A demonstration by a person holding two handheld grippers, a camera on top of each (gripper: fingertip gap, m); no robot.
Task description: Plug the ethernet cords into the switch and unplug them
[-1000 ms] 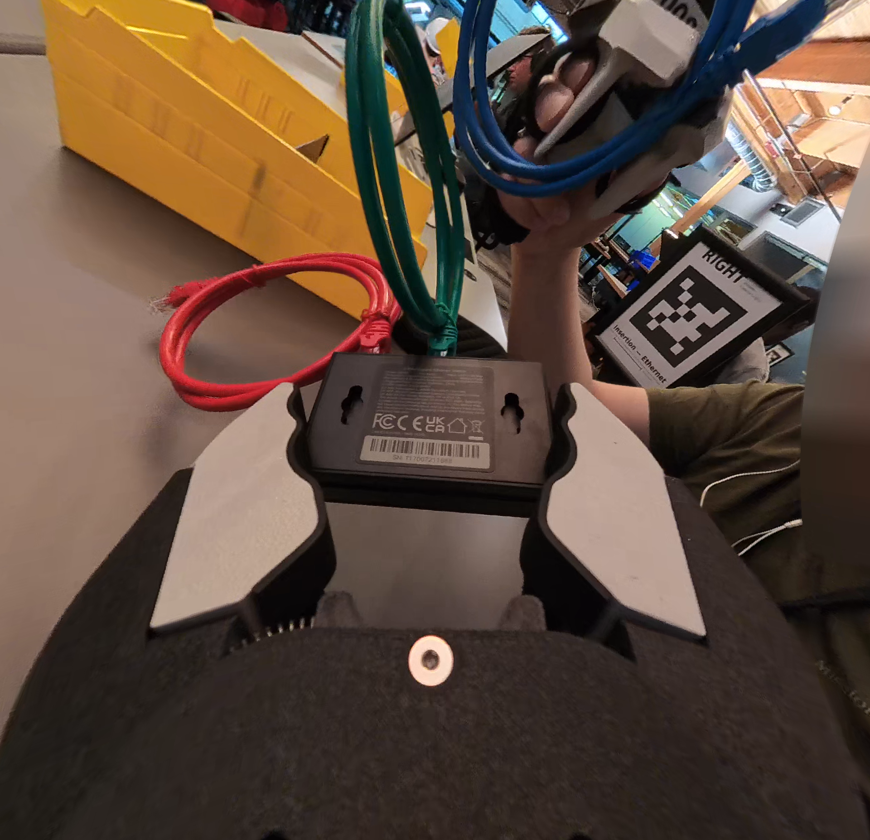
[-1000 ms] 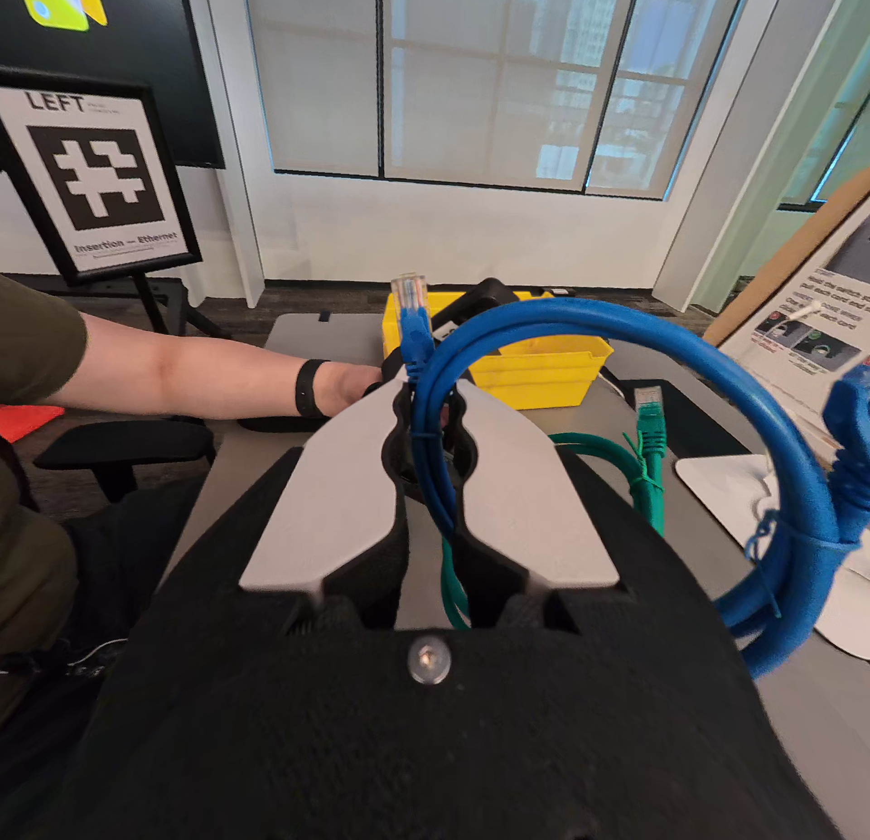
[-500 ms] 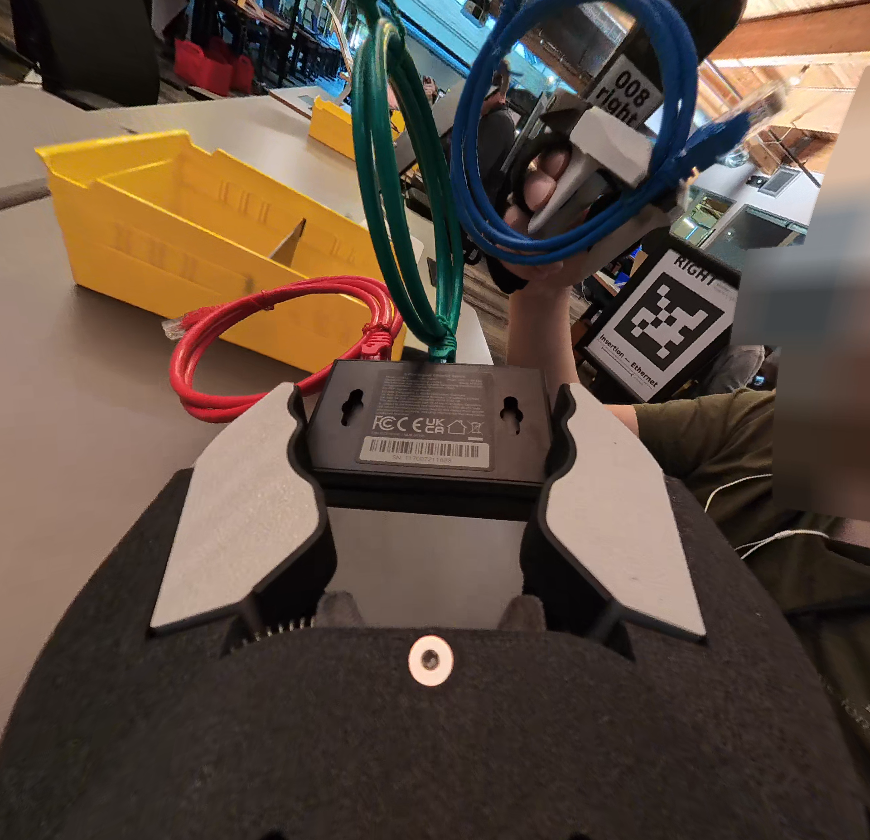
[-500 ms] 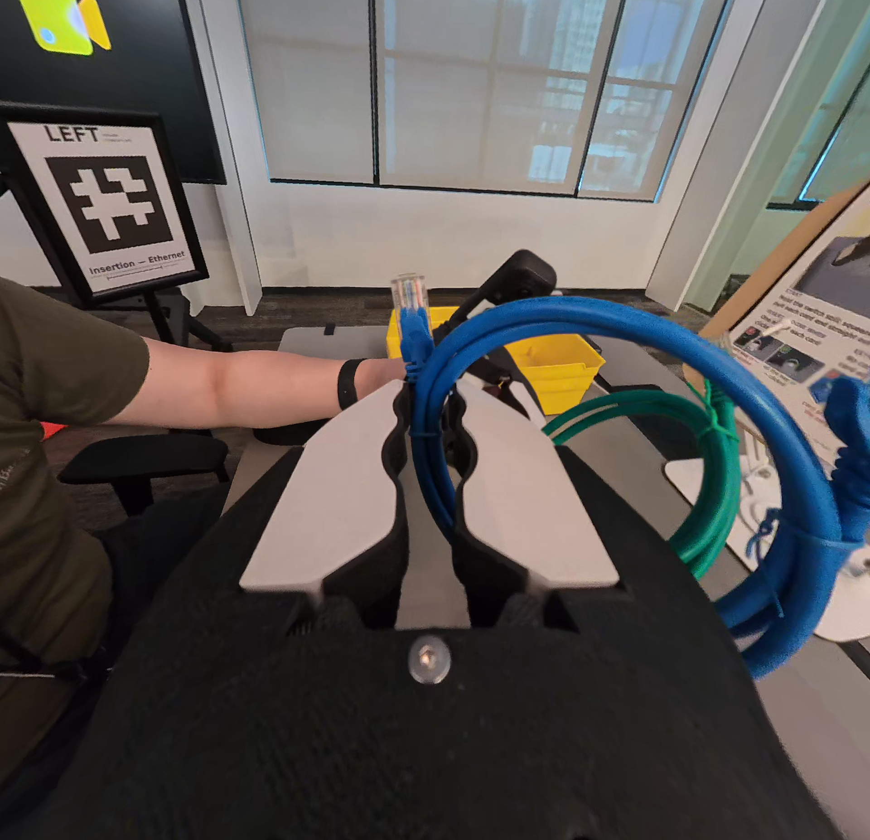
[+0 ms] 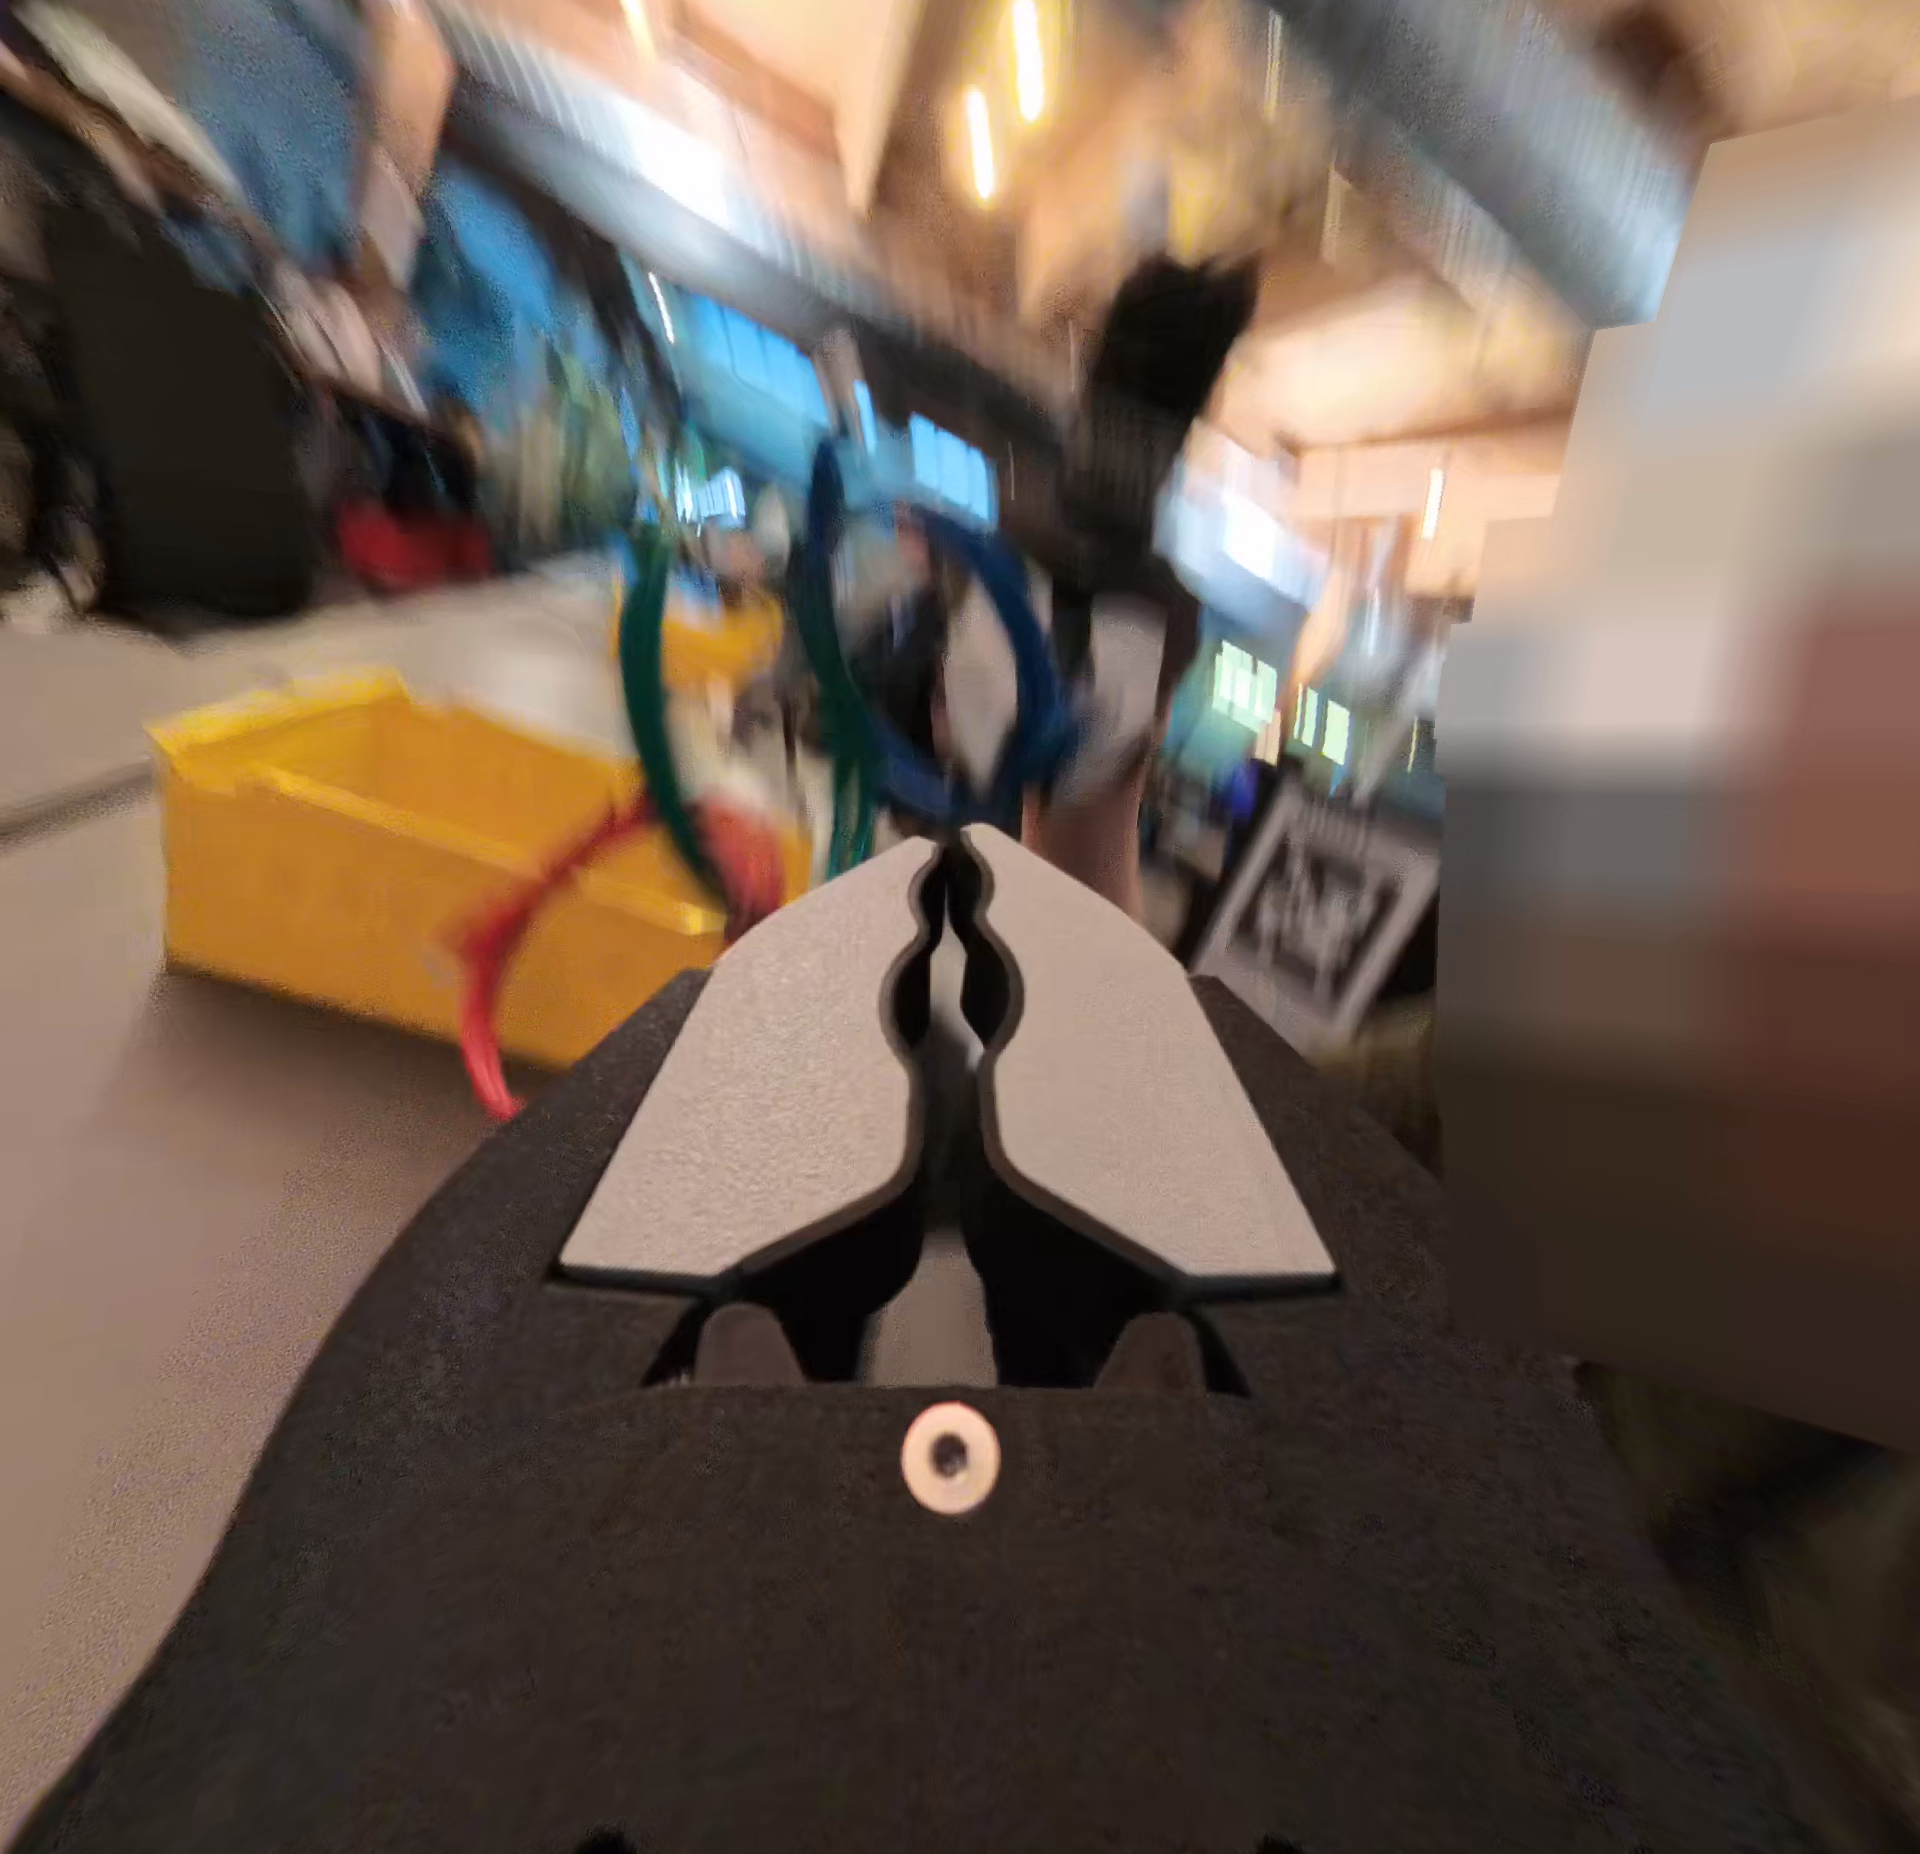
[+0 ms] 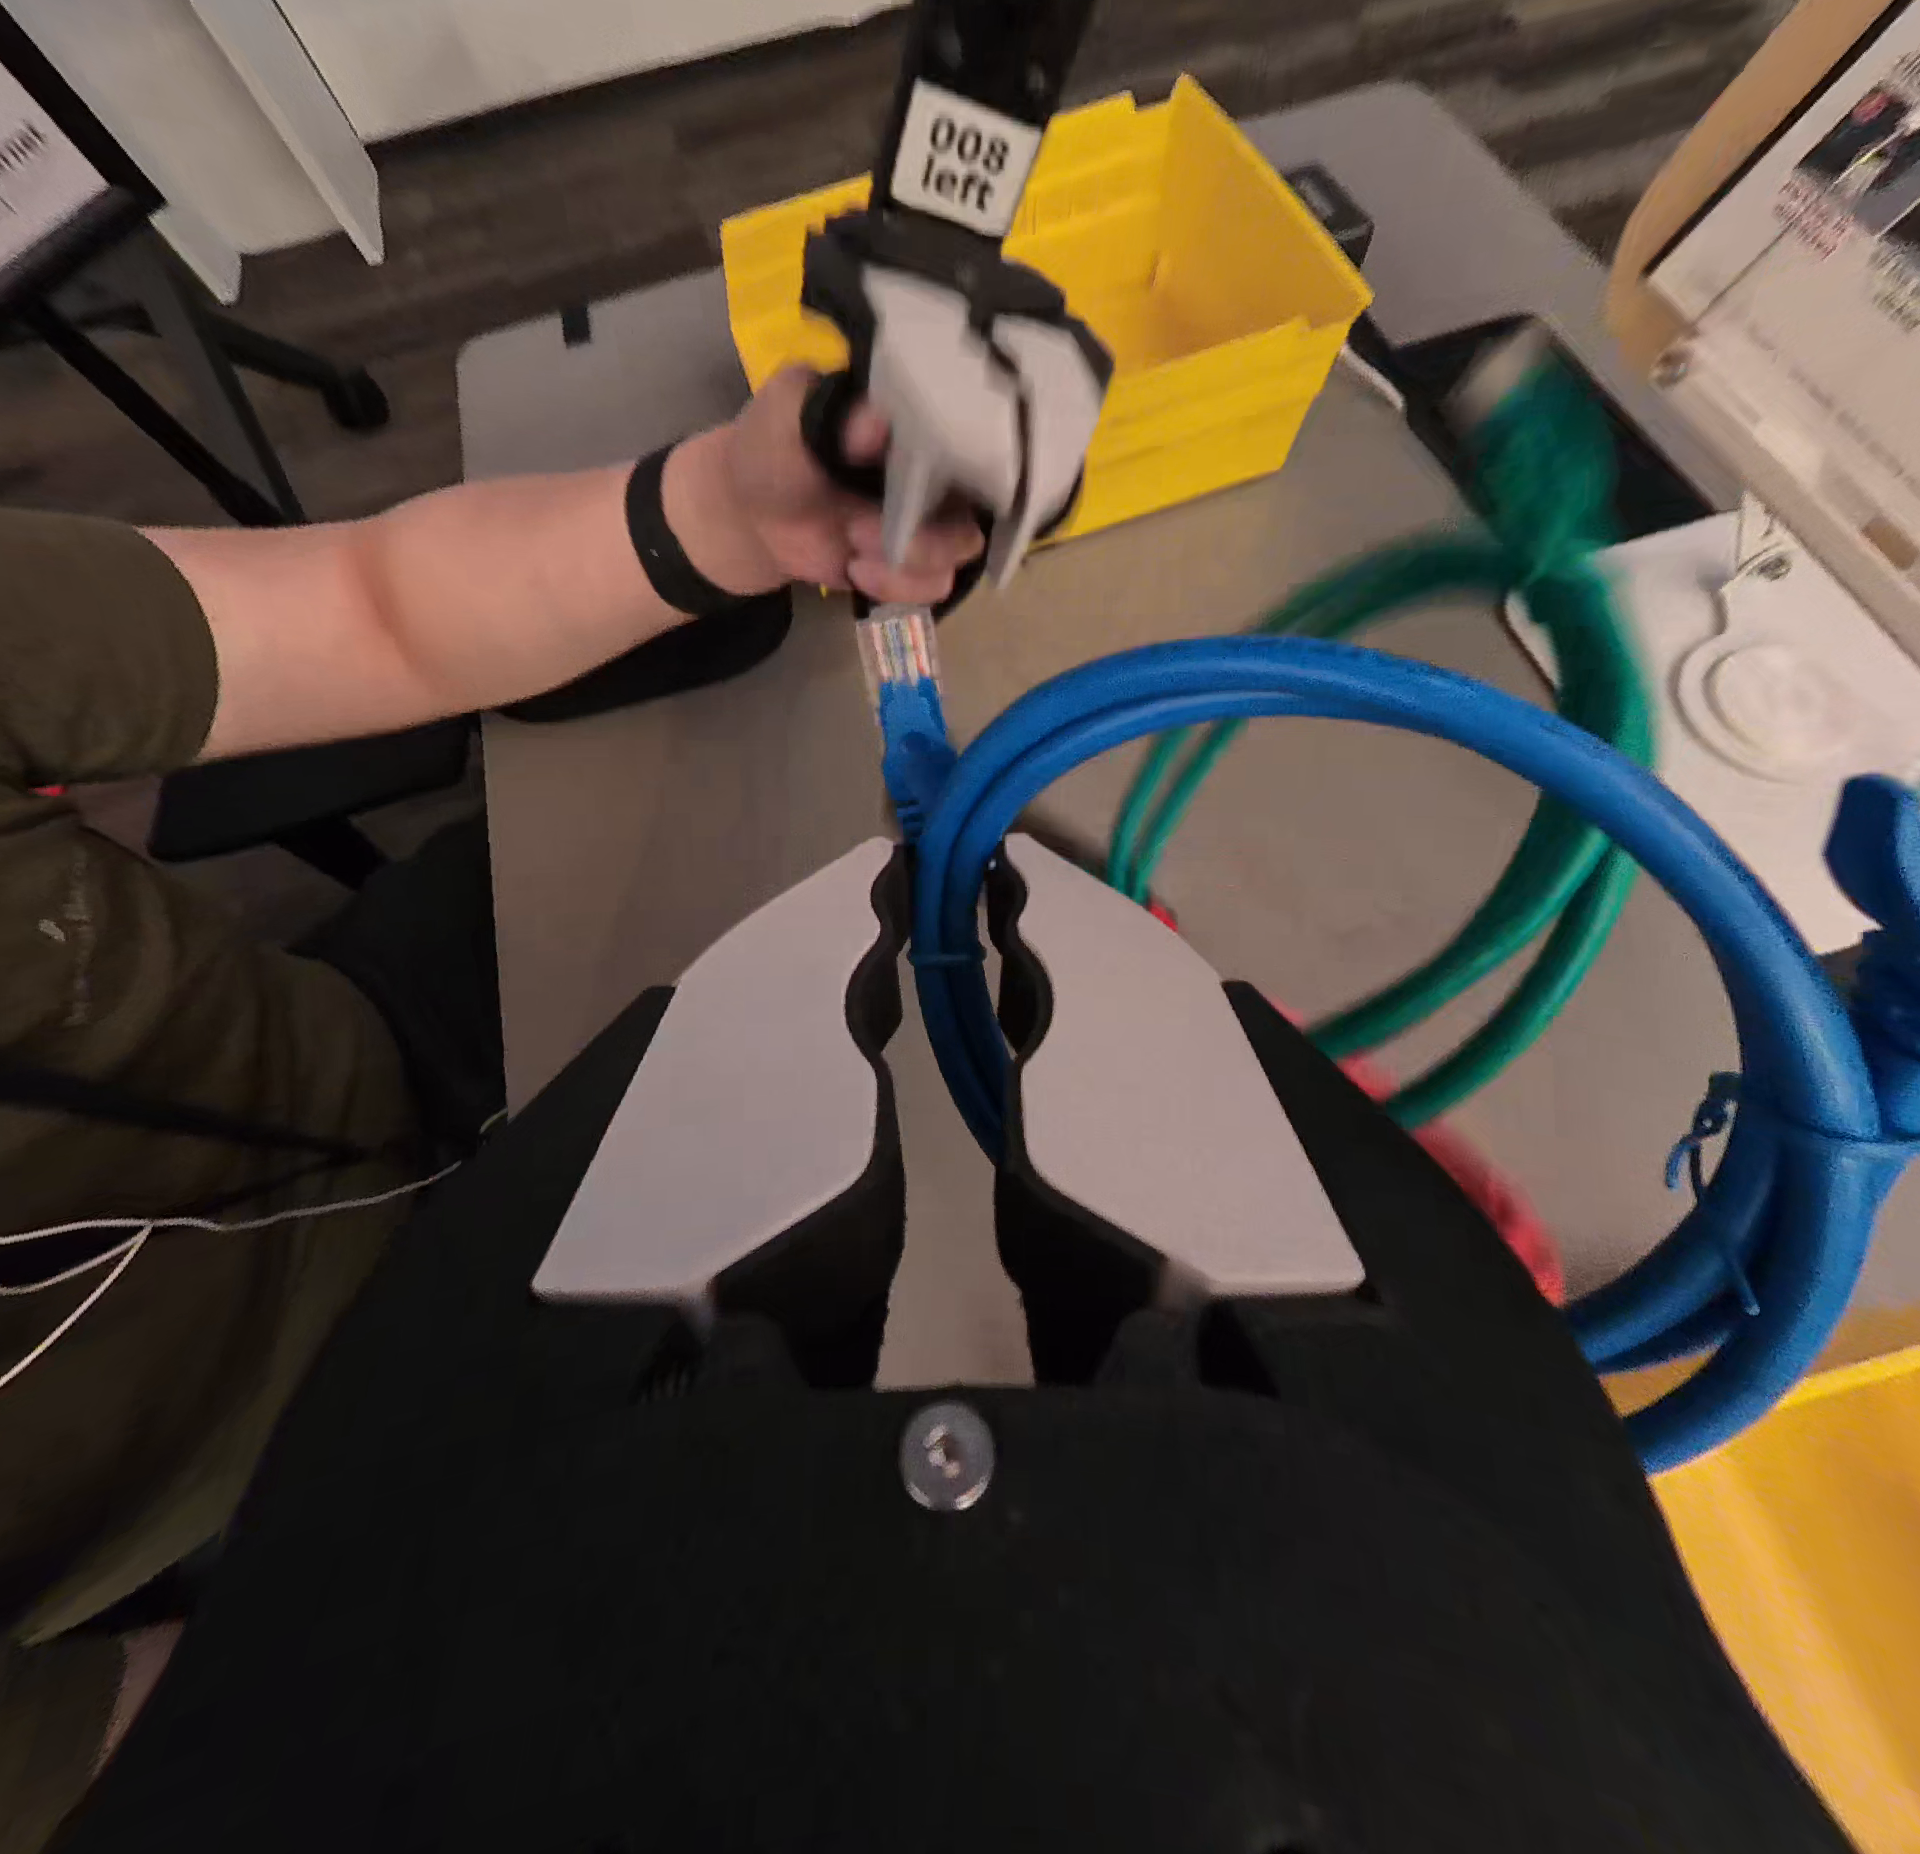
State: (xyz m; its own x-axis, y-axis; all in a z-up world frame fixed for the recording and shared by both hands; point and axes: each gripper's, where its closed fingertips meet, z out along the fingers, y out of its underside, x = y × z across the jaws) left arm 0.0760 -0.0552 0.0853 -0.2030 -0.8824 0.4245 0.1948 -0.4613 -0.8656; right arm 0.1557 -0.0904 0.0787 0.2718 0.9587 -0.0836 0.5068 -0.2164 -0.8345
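Pinching the blue cord (image 6: 940, 931) in my right gripper (image 6: 943, 848), jaws clamped on it above the counter (image 6: 665, 848); left gripper (image 5: 954, 848) jaws together, empty; switch not visible.

A grey table (image 6: 665, 869) carries everything. At its far edge sits a yellow bin (image 6: 1195, 350), open at the top, with a divider inside; in the left wrist view the same bin (image 5: 343, 869) stands on the tabletop (image 5: 208, 1233) to the left, blurred. A coiled green cord (image 6: 1475, 931) lies on the table to the right, partly over a white mat (image 6: 1787, 682) at the right edge. A red cord (image 6: 1486, 1191) lies nearer, mostly hidden. At the bottom right corner a second yellow bin (image 6: 1808, 1555) shows only in part.
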